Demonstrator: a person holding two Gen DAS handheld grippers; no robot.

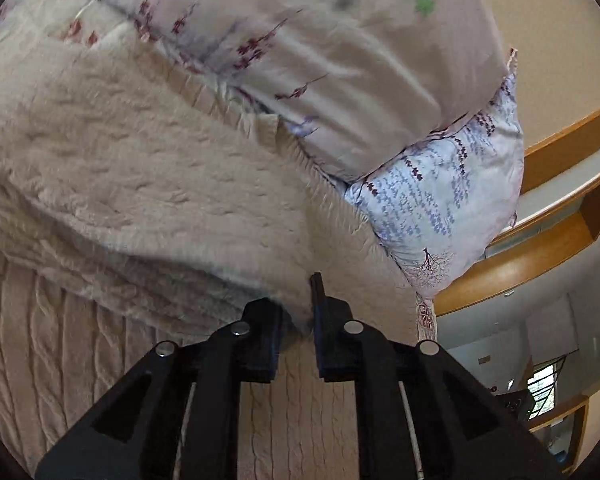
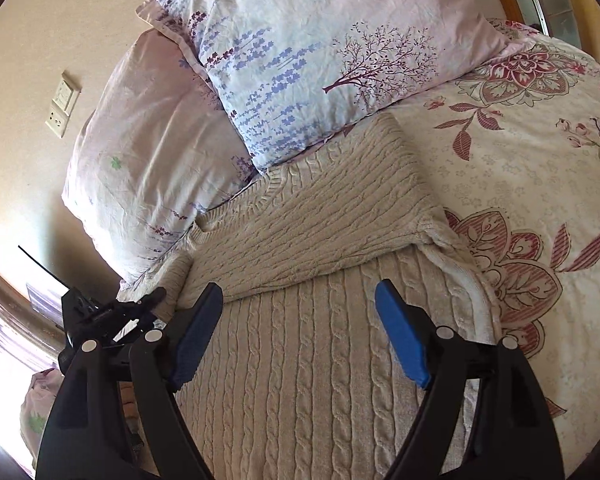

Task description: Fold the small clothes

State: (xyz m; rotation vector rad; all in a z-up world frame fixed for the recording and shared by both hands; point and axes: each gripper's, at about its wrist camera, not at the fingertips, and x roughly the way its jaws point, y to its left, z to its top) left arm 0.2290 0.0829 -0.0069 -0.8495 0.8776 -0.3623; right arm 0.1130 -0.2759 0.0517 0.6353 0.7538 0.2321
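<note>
A: What is lying on the left, in the right wrist view?

B: A pale pink pillow is leaning against the cream wall, where a white switch plate is sitting. Just right of it, a light blue pillow with purple flowers and a printed tree is overlapping it.

A: And the left gripper?

B: The black left gripper is showing at the lower left of that view, at the left edge of the cream cable-knit sweater. In its own view, the left gripper is holding its jaws nearly together, with a fold of the sweater sitting in the narrow gap between them. Whether the pads are actually pinching the knit, I cannot tell; the picture is blurred there.

A: Where is the sweater lying?

B: It is lying spread on the bed, its top edge touching both pillows. A folded-over part is crossing the body diagonally, with the ribbed neckline facing the pillows.

A: And the right gripper?

B: The right gripper with blue pads is hovering over the sweater's body with its jaws standing wide apart and nothing between them.

A: Further right?

B: The white bedspread with red floral medallions is lying beside the sweater, touching its right edge.
</note>
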